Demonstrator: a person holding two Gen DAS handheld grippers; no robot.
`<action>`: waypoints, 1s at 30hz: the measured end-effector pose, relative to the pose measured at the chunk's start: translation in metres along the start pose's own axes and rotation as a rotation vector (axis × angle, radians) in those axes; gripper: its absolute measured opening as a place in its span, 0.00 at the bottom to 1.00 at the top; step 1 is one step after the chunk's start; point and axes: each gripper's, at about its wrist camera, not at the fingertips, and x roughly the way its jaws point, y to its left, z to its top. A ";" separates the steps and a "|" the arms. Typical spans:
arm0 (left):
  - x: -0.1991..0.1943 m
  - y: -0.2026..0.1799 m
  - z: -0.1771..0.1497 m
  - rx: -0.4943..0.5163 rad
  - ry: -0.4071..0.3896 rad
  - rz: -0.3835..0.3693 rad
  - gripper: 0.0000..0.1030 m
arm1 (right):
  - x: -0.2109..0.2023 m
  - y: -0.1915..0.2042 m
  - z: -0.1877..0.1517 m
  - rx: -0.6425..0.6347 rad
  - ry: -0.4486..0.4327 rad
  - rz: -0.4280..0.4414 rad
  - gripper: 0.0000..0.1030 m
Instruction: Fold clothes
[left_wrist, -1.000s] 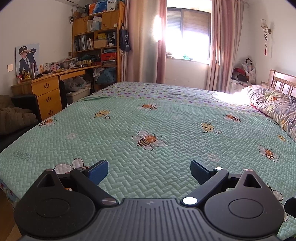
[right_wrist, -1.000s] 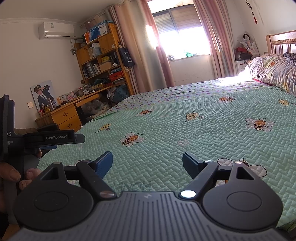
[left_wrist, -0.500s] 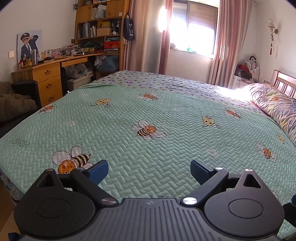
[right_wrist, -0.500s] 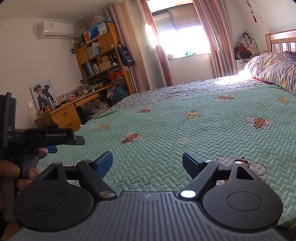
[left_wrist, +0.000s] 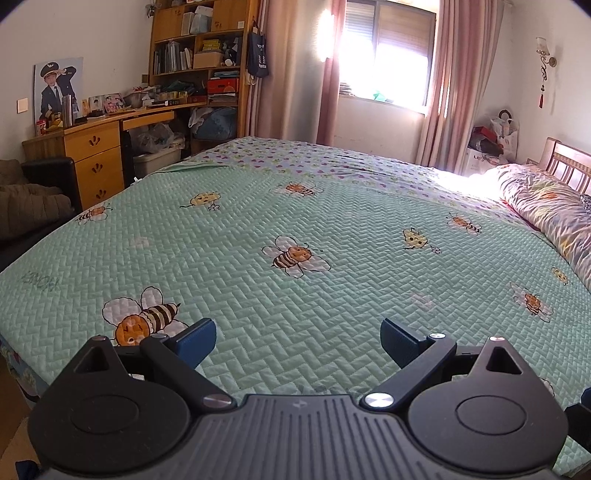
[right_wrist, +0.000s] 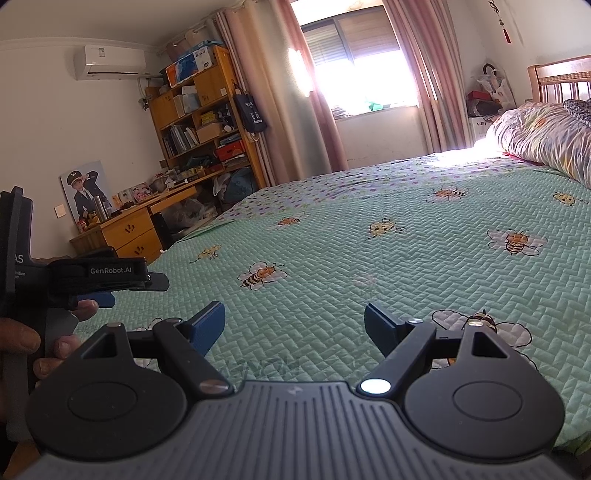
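Observation:
No garment shows in either view. A green quilted bedspread (left_wrist: 295, 206) with bee prints covers the bed; it also fills the right wrist view (right_wrist: 406, 258). My left gripper (left_wrist: 297, 339) is open and empty, held just above the bed's near edge. My right gripper (right_wrist: 293, 325) is open and empty, also over the near edge. The left gripper also shows from the side in the right wrist view (right_wrist: 96, 277), held in a hand at the far left.
A rolled patterned duvet (left_wrist: 546, 206) lies along the headboard at the right. A wooden desk (left_wrist: 96, 147) and bookshelf (left_wrist: 199, 62) stand beyond the bed's left side. A dark chair with a brown blanket (left_wrist: 29, 206) is at the left. Bags (left_wrist: 491, 136) sit by the window.
The left gripper has tilted downward and drawn back slightly, bringing a large bee print at the near edge into view. The right gripper has barely moved. Both stay open.

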 end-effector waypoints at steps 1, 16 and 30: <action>0.000 0.000 0.000 0.000 0.000 0.000 0.93 | 0.000 0.000 0.000 0.000 -0.001 0.000 0.81; 0.001 0.000 0.000 -0.004 0.004 0.002 0.93 | 0.000 -0.002 -0.001 0.001 -0.002 0.001 0.81; 0.000 0.001 -0.003 -0.009 0.007 -0.003 0.93 | 0.001 -0.002 -0.001 0.004 0.003 0.000 0.81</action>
